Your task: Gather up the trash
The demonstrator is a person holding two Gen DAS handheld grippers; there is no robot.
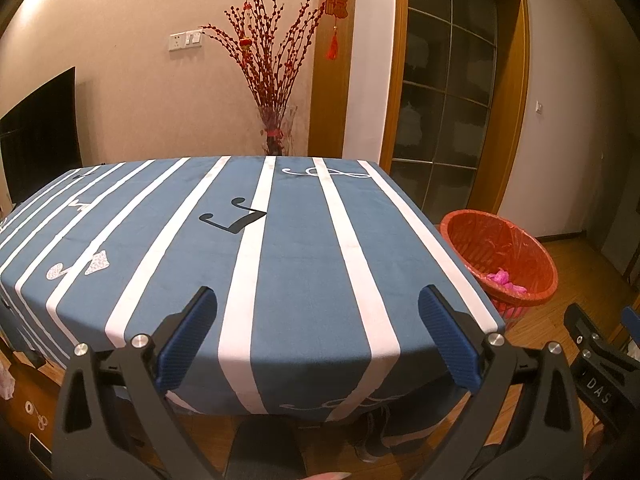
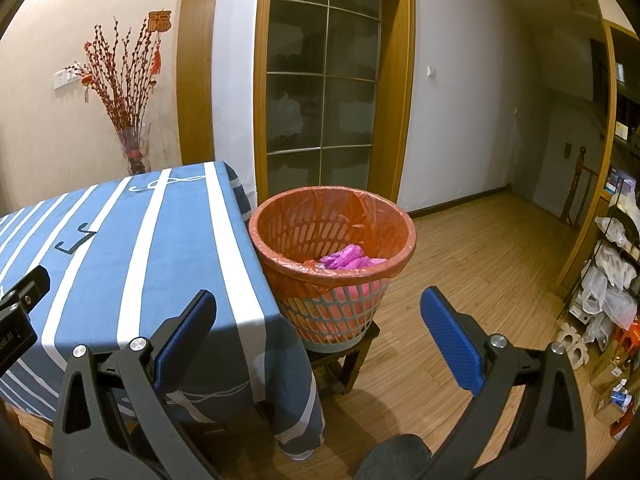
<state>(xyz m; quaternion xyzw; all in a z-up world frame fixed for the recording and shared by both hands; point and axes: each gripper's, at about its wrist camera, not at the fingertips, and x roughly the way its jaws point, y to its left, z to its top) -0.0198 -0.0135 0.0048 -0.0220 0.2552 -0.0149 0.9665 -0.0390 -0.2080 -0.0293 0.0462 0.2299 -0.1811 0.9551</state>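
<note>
Blue cloth with white stripes and black and white music-note shapes covers the table (image 1: 304,264), the largest thing in both views; its top carries nothing but the printed pattern, and the cloth hangs over the near edge. Behind it a wood-framed glass door (image 2: 320,92) fills the wall, and wooden floor (image 2: 480,256) runs off to the right.

Just beside the table's right corner stands the waste basket (image 2: 332,312), a grey slotted bin lined with a red plastic bag (image 2: 320,208), raised on a small dark wooden stool (image 2: 348,364). The task's trash, a crumpled pink bag (image 2: 344,258), lies inside the basket near the bottom.

A clear vase of red-berried branches (image 1: 272,80) stands behind the table's far edge, with a red hanging ornament (image 1: 335,12) bearing a Chinese character on the door frame beside it. A dark screen (image 1: 40,132) stands at the far left. Shelving crowded with white plastic bags and boxes (image 2: 612,288) lines the far right wall.

The left gripper (image 1: 318,336) hangs over the near edge of the table, jaws spread wide and empty. The right gripper (image 2: 318,332) points at the basket, likewise spread wide with nothing between its blue pads (image 2: 450,336). In the left view its body shows the letters "DAS".
</note>
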